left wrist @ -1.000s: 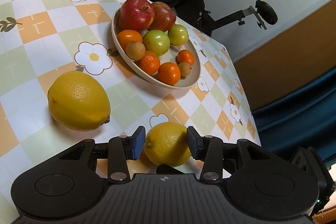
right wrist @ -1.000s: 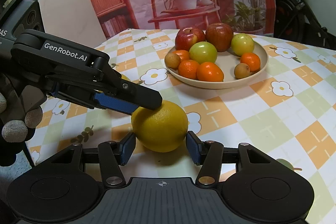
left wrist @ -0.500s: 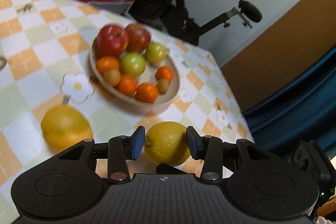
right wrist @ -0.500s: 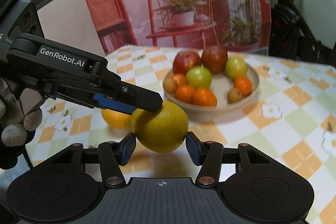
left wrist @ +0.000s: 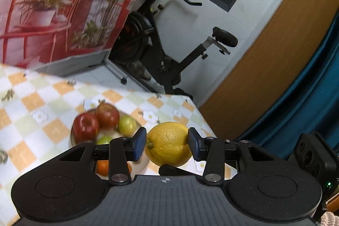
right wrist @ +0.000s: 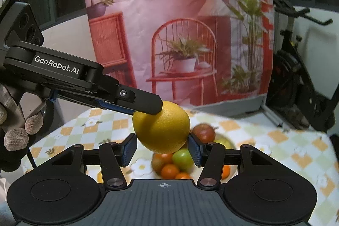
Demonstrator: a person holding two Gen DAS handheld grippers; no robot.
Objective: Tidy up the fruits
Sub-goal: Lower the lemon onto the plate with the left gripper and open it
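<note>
Where checks end, exercise bike (left wrist: 169, 43) beyond tablecloth (left wrist: 36, 103).

Matte black left claw (right wrist: 148, 108) with white "GenRobot.AI" lettering, silver screw, blue pads (left wrist: 139, 146). Beside its handle, gloved hand (right wrist: 14, 126) in grey knit fingertips. Black right claw (right wrist: 162, 148), same blue pads.

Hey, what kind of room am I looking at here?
Probably a room in a home, dressed up for recording: a table under a checked flower tablecloth, an exercise bike by the wall, and a printed backdrop showing a red chair and plants.
</note>
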